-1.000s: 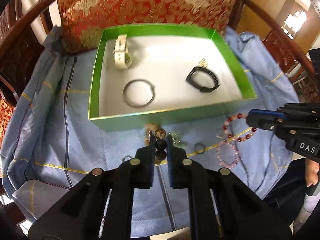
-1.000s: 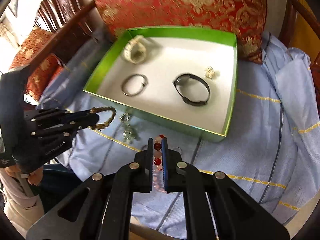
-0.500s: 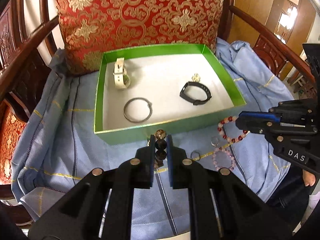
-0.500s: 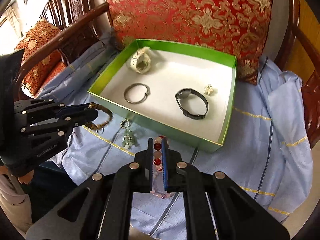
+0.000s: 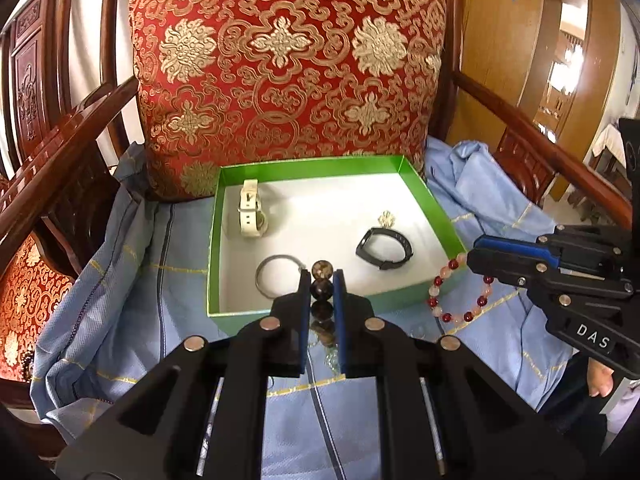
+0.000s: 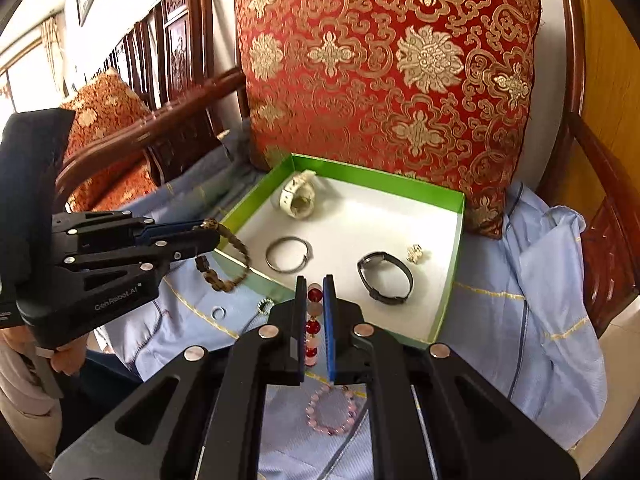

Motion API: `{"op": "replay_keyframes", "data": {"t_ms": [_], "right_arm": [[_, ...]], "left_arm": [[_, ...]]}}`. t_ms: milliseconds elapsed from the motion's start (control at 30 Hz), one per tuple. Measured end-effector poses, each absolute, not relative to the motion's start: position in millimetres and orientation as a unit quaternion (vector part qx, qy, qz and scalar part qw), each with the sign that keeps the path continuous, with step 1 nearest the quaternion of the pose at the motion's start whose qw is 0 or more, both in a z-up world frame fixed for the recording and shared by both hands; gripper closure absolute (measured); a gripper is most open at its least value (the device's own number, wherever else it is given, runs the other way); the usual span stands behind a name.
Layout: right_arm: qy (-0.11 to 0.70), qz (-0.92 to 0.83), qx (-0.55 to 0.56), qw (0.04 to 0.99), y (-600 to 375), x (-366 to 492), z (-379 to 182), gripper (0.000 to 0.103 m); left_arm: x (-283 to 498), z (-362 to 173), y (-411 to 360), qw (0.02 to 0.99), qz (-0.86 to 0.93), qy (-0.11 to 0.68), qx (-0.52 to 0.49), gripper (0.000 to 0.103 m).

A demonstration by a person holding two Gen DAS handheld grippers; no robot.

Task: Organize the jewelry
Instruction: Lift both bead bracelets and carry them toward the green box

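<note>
Left wrist view: left gripper (image 5: pixel 322 280) was clamped on a brown bead bracelet (image 5: pixel 322 291); dark beads sat between the fingers (image 5: pixel 305 300), the rest of the strand hidden below them; gripper was raised above the blue cloth (image 5: pixel 120 300) covering the chair seat. Green box (image 5: pixel 212 264) lay on the cloth in front of a red-and-gold cushion (image 5: pixel 288 72). Inside the box: white watch (image 5: pixel 251 216) at the far left, metal bangle (image 5: pixel 277 275) at the near left, black band (image 5: pixel 385 249) at the right, small gold ornament (image 5: pixel 386 218) just behind the band. Right gripper (image 5: pixel 476 256) entered from the right edge, closed on a red and pink bead bracelet (image 5: pixel 454 292); the loop hung just outside the box's near right corner.

Right wrist view: right gripper (image 6: pixel 312 292) was closed on the red and pink bead bracelet (image 6: pixel 313 312), beads stacked in line between the fingers (image 6: pixel 329 312). A separate pink bead bracelet (image 6: pixel 334 410) lay on the blue cloth (image 6: pixel 560 320) below the gripper. Green box (image 6: pixel 448 300) held the same four items: white watch (image 6: pixel 298 199), metal bangle (image 6: pixel 288 255), black band (image 6: pixel 384 278), gold ornament (image 6: pixel 416 253). Left gripper (image 6: pixel 214 236) was at the left, gripping the brown bead bracelet (image 6: pixel 228 264); the loop dangled over the box's near left wall. A small ring (image 6: pixel 219 312) and a beaded ring (image 6: pixel 264 305) lay on the cloth outside the box.
</note>
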State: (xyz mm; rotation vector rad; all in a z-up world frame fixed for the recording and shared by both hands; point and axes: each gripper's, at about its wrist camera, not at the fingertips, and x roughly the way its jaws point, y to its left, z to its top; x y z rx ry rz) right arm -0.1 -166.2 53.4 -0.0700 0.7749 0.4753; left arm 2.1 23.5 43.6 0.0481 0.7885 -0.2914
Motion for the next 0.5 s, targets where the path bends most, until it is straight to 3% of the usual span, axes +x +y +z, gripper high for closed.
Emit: {"op": "replay_keyframes", "data": {"t_ms": [333,500], "right_arm": [[0.347,0.244,-0.017,0.905,-151.6,26.8,70.7,0.095],[0.376,0.237,0.009,0.896,-149.9,51.4,61.5,0.095]], "left_arm": [[38.7,50.7,35.7,0.923,-0.109,0.370,0.004,0.092],[56.8,36.9,45.7,0.902,-0.122,0.412,-0.024,0.092]]}}
